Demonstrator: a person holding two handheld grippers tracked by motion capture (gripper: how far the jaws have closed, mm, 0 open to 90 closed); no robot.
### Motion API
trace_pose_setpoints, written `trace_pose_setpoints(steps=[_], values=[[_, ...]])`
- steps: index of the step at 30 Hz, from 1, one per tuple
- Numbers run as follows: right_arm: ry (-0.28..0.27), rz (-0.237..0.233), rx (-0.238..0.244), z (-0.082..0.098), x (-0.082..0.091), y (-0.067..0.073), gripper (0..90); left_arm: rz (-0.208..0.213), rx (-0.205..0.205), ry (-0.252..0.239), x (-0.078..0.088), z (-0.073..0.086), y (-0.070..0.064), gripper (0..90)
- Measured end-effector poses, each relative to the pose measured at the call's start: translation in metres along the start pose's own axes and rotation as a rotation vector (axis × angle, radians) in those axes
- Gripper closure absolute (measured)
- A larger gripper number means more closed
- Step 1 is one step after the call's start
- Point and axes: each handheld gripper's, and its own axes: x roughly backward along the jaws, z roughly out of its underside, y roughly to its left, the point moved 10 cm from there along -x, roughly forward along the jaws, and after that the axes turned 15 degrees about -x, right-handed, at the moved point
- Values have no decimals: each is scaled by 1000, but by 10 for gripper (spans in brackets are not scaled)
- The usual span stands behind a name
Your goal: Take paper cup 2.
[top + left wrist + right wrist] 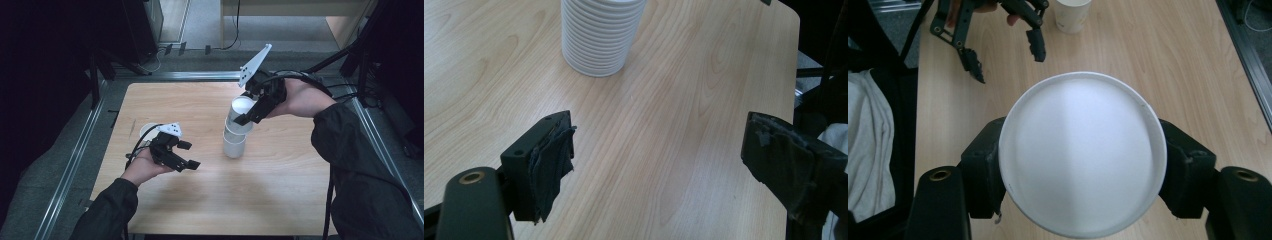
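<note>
A lab or recording room is suggested rather than a home. A plain wood-grain table [280, 200] is set inside a frame of metal rails [75, 160], with a grey floor [45, 185] around it. Black stands and struts [95, 80] are seen at both sides against dark surroundings, and cables [232, 30] are run across the floor behind the table. A pale cabinet [345, 20] is placed at the back right.
</note>
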Motion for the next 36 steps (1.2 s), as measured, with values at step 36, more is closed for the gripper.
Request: trace_pose_setpoints(steps=[36], values=[[-101, -125, -63, 76, -73, 41, 325, 49, -74, -40, -7, -10, -17, 177]])
